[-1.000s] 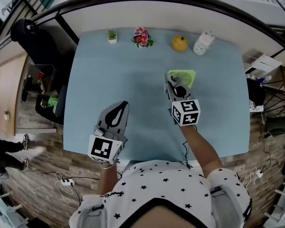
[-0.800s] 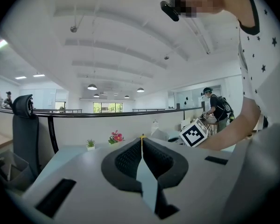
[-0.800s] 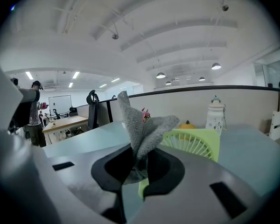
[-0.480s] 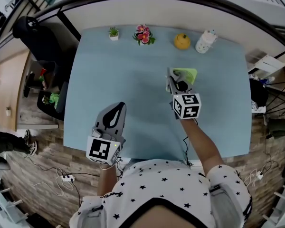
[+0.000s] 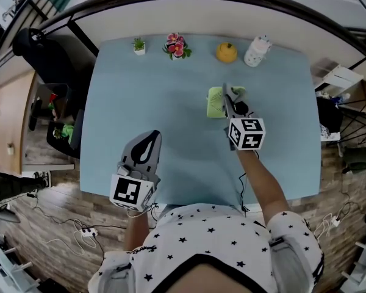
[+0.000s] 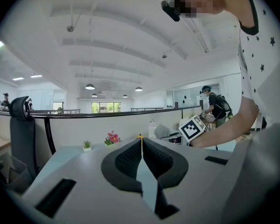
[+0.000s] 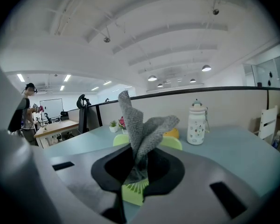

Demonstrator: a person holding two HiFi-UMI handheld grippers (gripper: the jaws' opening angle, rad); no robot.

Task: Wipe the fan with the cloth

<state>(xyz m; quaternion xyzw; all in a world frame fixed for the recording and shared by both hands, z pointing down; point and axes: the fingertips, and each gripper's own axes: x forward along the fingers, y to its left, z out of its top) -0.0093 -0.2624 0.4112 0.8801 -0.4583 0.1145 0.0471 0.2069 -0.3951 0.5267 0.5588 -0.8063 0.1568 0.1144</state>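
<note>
Clamping a grey cloth (image 7: 141, 125), plain in its own view, right gripper (image 7: 139, 155) overhangs fan (image 5: 215, 103); left gripper's (image 6: 141, 141) fingers together, empty.

From above, we see only part of the fan (image 5: 215, 102); the right gripper (image 5: 227, 94) covers its right side. In the right gripper view, the cloth (image 7: 140, 129) and the jaws hide most of the fan. From above, the cloth is too small for us to tell.

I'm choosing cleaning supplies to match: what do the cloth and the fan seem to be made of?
Cloth: grey and matte, probably microfibre or knitted fabric, judging by its nubbly weave and soft folds. Fan: light green, likely moulded plastic, judging by its smooth, thin grille ribs.
</note>
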